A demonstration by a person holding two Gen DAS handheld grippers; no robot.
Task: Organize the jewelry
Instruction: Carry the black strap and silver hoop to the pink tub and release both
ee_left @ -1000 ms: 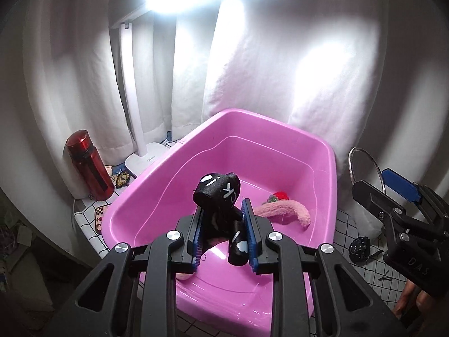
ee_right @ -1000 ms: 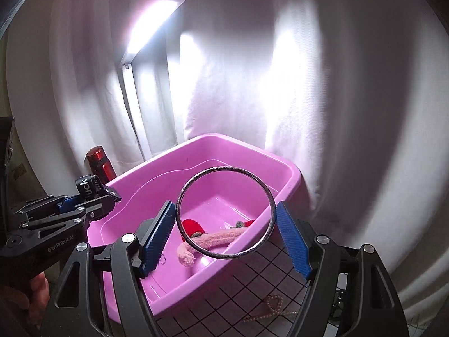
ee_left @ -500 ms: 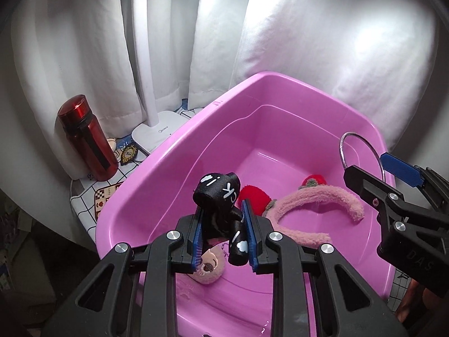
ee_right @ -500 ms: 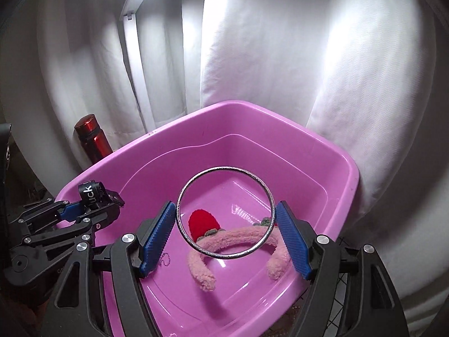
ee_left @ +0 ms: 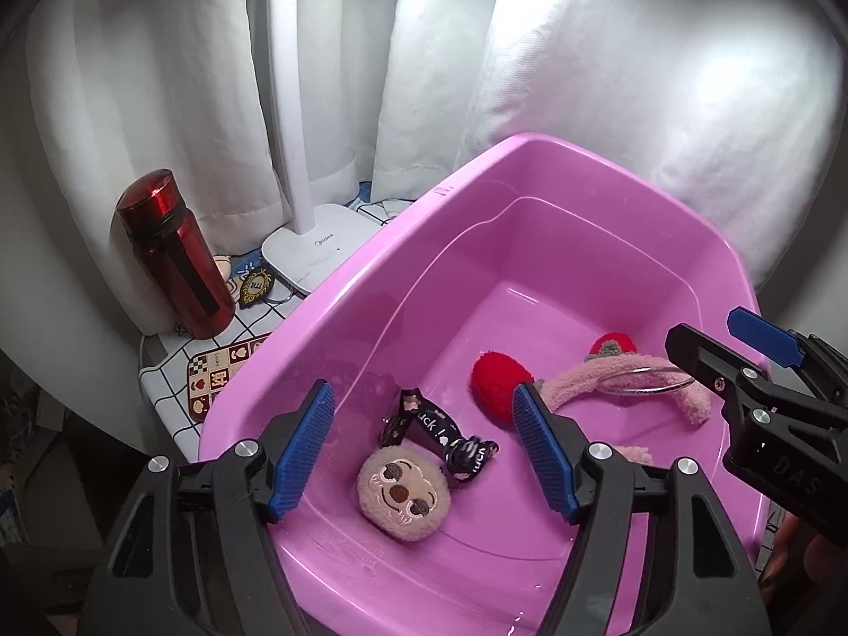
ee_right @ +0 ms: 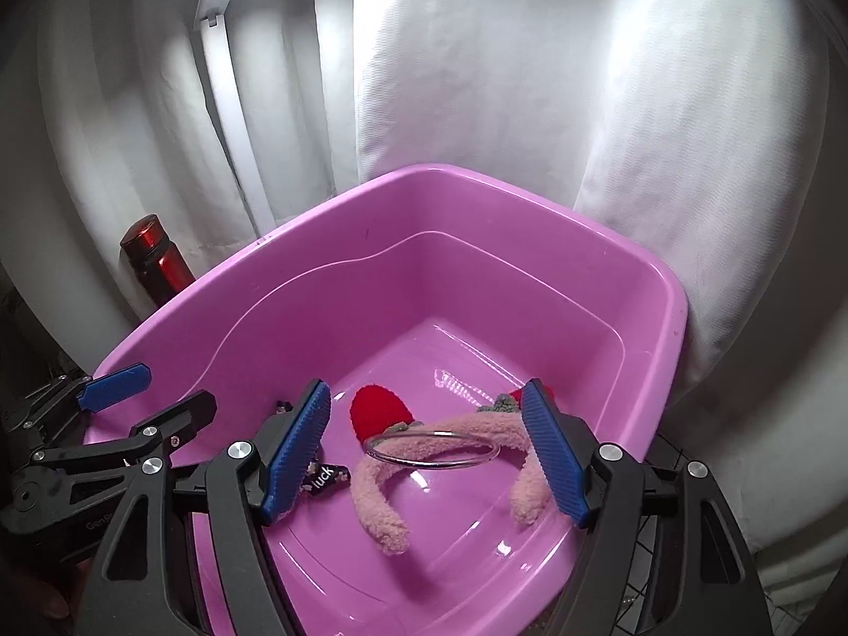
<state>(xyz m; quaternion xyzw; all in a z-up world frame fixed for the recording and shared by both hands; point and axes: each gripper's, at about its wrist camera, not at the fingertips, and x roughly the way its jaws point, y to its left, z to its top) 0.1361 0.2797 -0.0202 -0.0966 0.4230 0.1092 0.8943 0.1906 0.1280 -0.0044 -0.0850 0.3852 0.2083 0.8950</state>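
The black "luck" hair tie (ee_left: 450,437) lies on the floor of the pink tub (ee_left: 371,286), its lower end touching the round plush face charm (ee_left: 404,493) beside it. Further right in the tub, the thin metal bangle (ee_right: 432,448) rests across the fuzzy pink headband (ee_right: 381,503), whose red pom-poms (ee_right: 379,413) point toward the back wall. The left hand-held gripper (ee_left: 424,450) hangs over the tie with its blue pads spread wide, gripping nothing. The right hand-held gripper (ee_right: 426,450) is likewise spread above the bangle and headband, touching neither. Outside the tub, on the desk's grid-pattern cloth (ee_left: 169,371), a red bottle (ee_left: 175,259) stands upright near the white lamp base (ee_left: 318,249), with a small badge (ee_left: 257,286) between them. White curtains (ee_left: 583,63) close off the back
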